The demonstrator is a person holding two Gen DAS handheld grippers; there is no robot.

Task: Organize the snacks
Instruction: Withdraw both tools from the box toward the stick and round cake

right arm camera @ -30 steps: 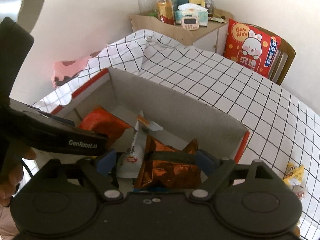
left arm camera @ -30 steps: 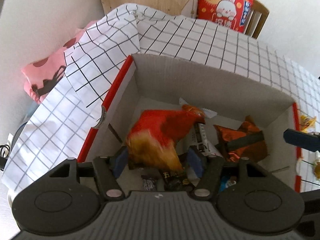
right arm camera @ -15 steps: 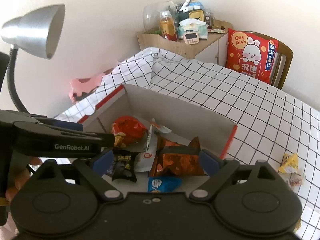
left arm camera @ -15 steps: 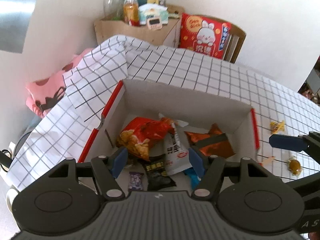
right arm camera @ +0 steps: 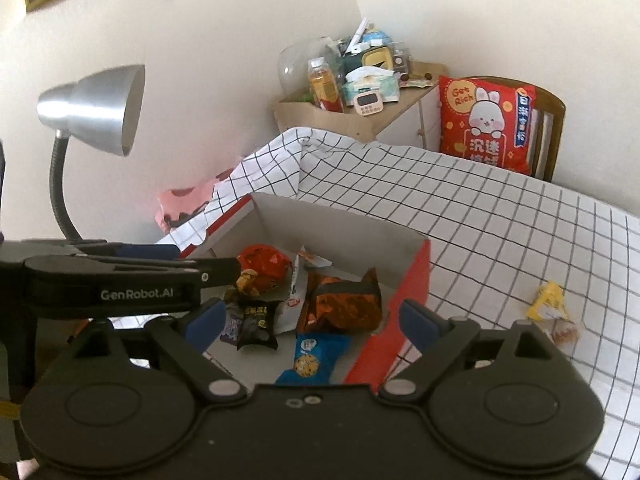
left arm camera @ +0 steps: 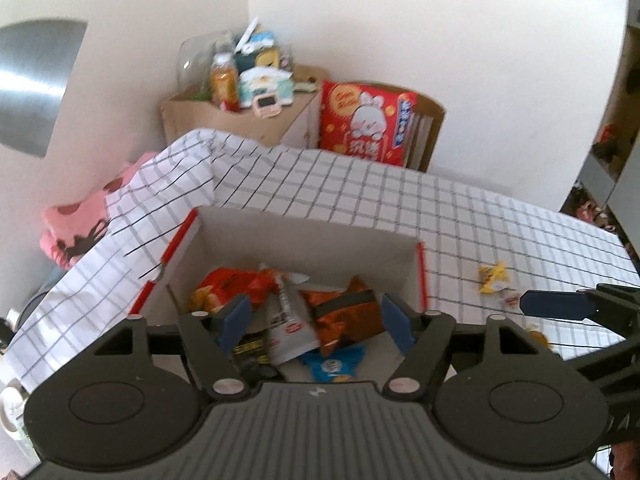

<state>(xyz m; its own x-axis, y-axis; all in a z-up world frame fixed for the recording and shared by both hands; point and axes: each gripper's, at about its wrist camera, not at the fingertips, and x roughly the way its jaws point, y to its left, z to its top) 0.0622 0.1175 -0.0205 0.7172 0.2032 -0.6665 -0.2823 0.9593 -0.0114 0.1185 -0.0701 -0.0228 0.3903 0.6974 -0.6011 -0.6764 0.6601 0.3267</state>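
Observation:
A white cardboard box with red edges point(left arm camera: 304, 236) point(right arm camera: 412, 280) sits on the checked tablecloth. In it lie a red chip bag point(left arm camera: 232, 284) point(right arm camera: 262, 264), an orange-brown bag point(left arm camera: 344, 316) point(right arm camera: 344, 304), a white packet point(left arm camera: 290, 332), a black packet point(right arm camera: 258, 320) and a blue cookie packet point(left arm camera: 332, 366) point(right arm camera: 312, 356). My left gripper point(left arm camera: 316, 322) is open and empty above the box. My right gripper point(right arm camera: 310, 320) is open and empty above the box's right side. Loose yellow snacks point(left arm camera: 494, 278) point(right arm camera: 548, 304) lie on the cloth to the right of the box.
A silver desk lamp point(right arm camera: 92, 116) stands at the left. A wooden side cabinet point(right arm camera: 360, 116) with bottles and clutter is behind the table. A red rabbit cushion point(right arm camera: 486, 124) rests on a chair. A pink cloth point(left arm camera: 72, 228) lies at the left edge.
Both grippers let go of their bags, the red one and the orange-brown one, and rose up and back from the box. The bags now lie inside it.

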